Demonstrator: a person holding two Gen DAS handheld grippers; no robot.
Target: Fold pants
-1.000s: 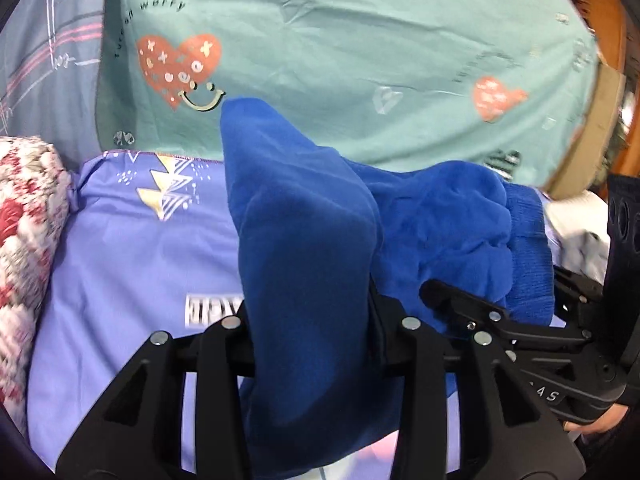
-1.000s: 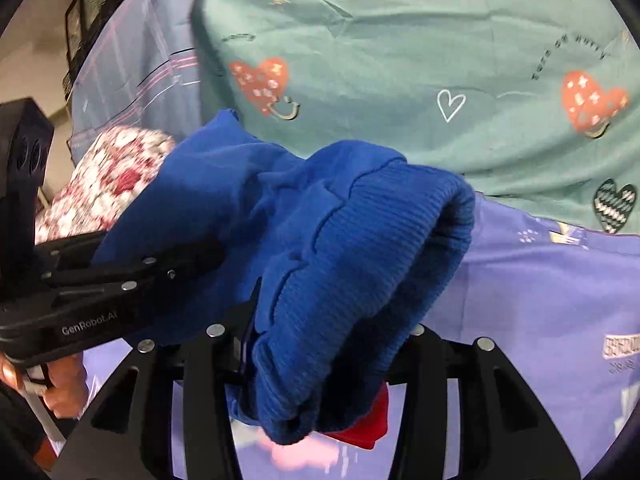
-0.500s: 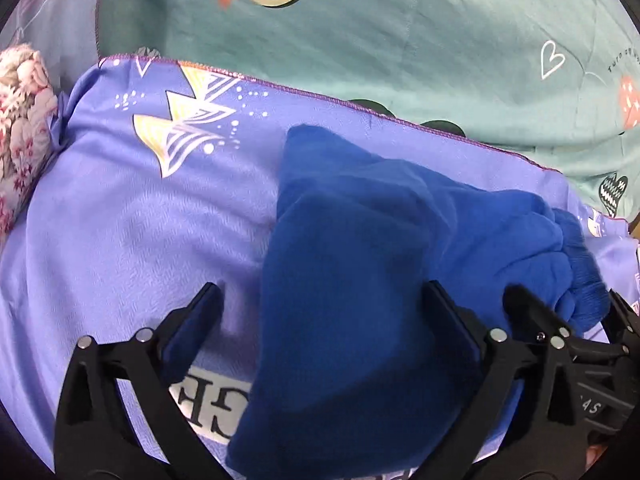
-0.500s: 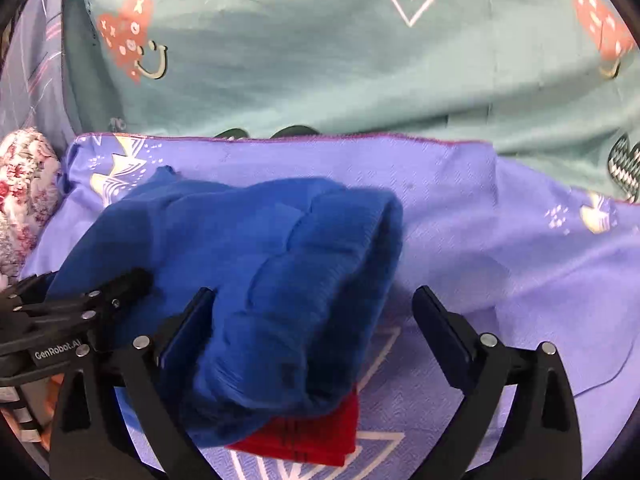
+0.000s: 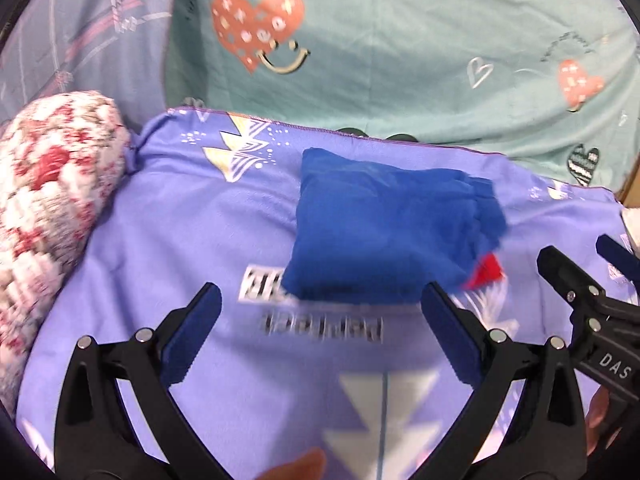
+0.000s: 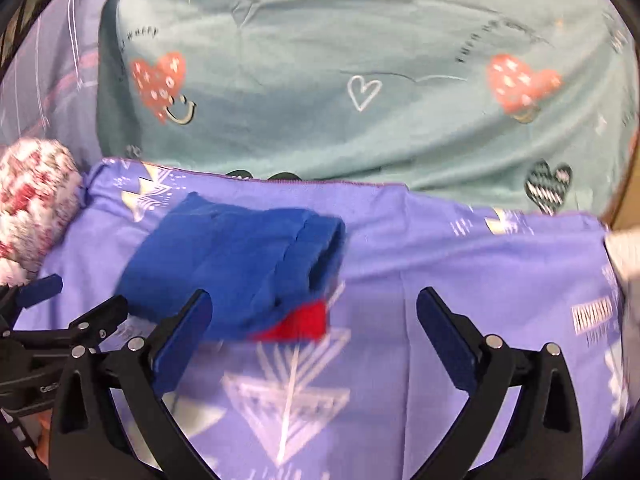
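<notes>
The blue pants (image 5: 384,228) lie folded in a compact bundle on the purple printed cloth (image 5: 192,240); they also show in the right wrist view (image 6: 236,268). A red piece (image 5: 486,272) sticks out from under the bundle's right corner, also seen in the right wrist view (image 6: 300,326). My left gripper (image 5: 320,320) is open and empty, just short of the bundle's near edge. My right gripper (image 6: 314,324) is open and empty, to the right of the bundle, with its left finger (image 6: 182,340) over the bundle's near corner. The right gripper also shows at the right edge of the left wrist view (image 5: 576,280).
A teal sheet with heart prints (image 5: 400,60) covers the bed beyond the purple cloth. A red and white floral pillow (image 5: 48,200) lies at the left. A grey plaid cover (image 5: 80,32) is at the far left. A wooden edge (image 6: 624,200) shows at the right.
Both grippers let go of the pants, opened wide and pulled back. The pants now lie folded on the purple cloth, with both grippers clear of them.
</notes>
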